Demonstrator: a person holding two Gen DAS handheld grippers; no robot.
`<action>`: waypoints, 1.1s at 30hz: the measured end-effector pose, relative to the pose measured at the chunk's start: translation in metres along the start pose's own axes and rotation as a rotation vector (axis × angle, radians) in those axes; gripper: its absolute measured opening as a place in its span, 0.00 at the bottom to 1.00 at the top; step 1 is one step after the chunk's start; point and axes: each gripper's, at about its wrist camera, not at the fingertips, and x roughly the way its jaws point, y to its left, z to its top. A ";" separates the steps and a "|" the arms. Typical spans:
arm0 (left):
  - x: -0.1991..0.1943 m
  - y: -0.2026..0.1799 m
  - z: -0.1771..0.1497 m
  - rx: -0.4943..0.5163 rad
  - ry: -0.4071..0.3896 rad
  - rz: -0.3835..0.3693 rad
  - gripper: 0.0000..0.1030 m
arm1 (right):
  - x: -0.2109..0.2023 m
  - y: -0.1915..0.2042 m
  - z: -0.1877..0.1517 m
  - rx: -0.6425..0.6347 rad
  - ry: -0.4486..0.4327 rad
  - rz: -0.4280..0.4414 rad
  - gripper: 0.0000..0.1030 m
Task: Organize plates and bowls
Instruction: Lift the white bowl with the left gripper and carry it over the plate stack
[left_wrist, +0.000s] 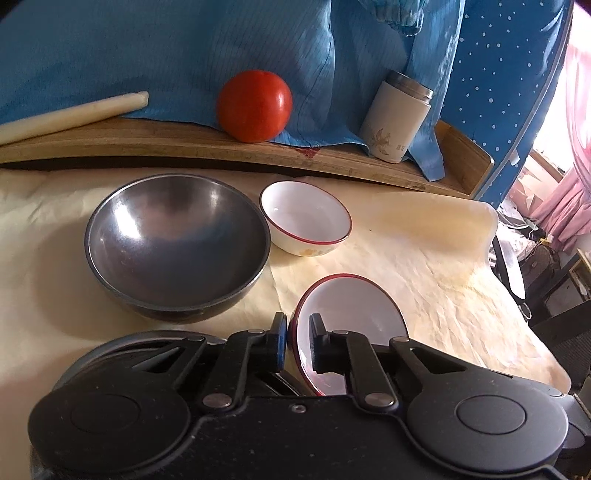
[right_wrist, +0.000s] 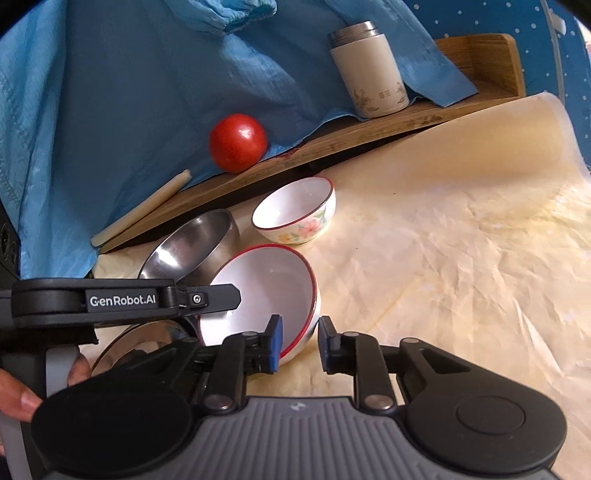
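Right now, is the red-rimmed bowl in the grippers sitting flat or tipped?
Tipped. The red-rimmed bowl stands on edge, its opening facing sideways, with the left gripper clamped on its rim.

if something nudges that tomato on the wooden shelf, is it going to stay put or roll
The tomato is round and glossy, so it would probably roll. The wooden shelf shows no front lip there, so it might drop toward the steel bowl. The blue cloth behind may block it backward.

The flowered bowl (left_wrist: 306, 218) stands right of the steel bowl (left_wrist: 177, 243).
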 end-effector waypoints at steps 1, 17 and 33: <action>0.000 0.001 0.000 -0.009 0.004 -0.007 0.12 | -0.001 0.000 0.001 0.001 -0.004 -0.008 0.21; -0.021 -0.013 0.013 -0.031 -0.096 -0.057 0.12 | -0.022 0.004 0.026 0.001 -0.116 -0.026 0.18; -0.050 0.025 0.048 -0.102 -0.231 0.010 0.12 | 0.010 0.052 0.067 -0.078 -0.138 0.048 0.18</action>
